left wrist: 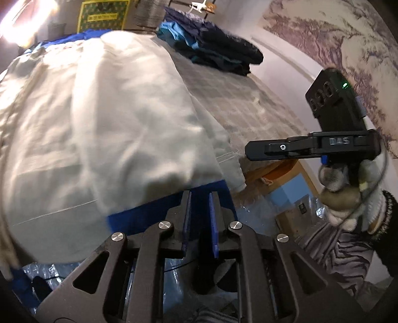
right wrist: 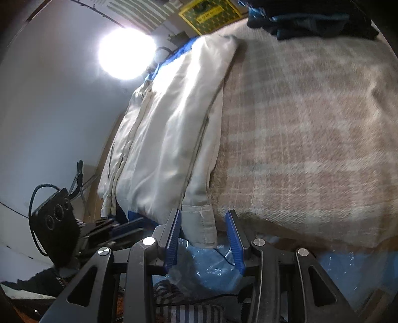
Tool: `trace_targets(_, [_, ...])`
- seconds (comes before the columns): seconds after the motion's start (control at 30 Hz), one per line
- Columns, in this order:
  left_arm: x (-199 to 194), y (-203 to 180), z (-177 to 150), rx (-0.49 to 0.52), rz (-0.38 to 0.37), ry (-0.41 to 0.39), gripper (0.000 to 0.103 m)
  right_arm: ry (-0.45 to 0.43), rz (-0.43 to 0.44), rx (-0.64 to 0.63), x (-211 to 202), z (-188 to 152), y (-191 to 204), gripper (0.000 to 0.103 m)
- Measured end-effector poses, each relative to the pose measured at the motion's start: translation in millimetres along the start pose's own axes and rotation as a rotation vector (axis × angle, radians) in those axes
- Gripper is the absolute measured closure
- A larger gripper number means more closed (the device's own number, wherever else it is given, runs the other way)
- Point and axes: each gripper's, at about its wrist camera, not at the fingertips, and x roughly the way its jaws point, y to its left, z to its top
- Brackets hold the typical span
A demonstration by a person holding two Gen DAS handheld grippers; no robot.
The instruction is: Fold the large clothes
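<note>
Cream jacket (right wrist: 169, 139): folded lengthwise on checked bed blanket (right wrist: 311, 139), long axis running away from bed edge, cuff nearest. Right tongs (right wrist: 205, 232) apart, cuff between, unpressed. Left tongs (left wrist: 200, 211) slightly apart, empty.

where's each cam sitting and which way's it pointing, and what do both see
Left wrist: sits on the left gripper, looking down along its fingers over the cream jacket on the plaid blanket; the gloved right hand holding the right gripper shows at right.
Right wrist: sits on the right gripper, looking along the bed at the jacket's cuff, which hangs between its open fingers; the left gripper shows at lower left.
Shared: jacket, blanket, the dark clothes pile, the yellow-framed sign.
</note>
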Motion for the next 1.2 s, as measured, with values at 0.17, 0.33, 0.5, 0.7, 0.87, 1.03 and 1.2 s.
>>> trace_targets(0.17, [17.5,1.2,-0.3,-0.032,-0.009,0.005,0.091,0.024,0.031,0.024,9.0,0.4,-3.6,0.064])
trace_targets(0.33, [7.1,3.4,-2.7,-0.04,-0.051,-0.001,0.091,-0.043,0.042,-0.015,-5.3,3.5,8.0,0.065])
trace_targets(0.5, [7.9,-1.8,-2.6,-0.033,-0.058,0.004,0.091,-0.059,0.085,-0.023,0.1,27.7,19.3,0.065])
trace_targets(0.7, [6.9,-4.3,-4.4,-0.041,-0.06,-0.005,0.091,-0.015,0.001,-0.04,31.0,63.6,24.2,0.07])
trace_targets(0.87, [-7.9,-1.6,-4.6,-0.049,-0.059,-0.034,0.091,0.029,-0.075,-0.074,55.0,75.2,26.3,0.098])
trace_targets(1.03, [-21.7,-6.4,0.0,-0.025,-0.019,-0.1,0.053,-0.036,-0.203,-0.201,42.0,78.4,46.1,0.102])
trace_targets(1.2, [-11.6,-16.5,-1.6,0.015,0.007,-0.083,0.053,-0.023,-0.179,-0.128,42.2,78.9,25.6,0.091])
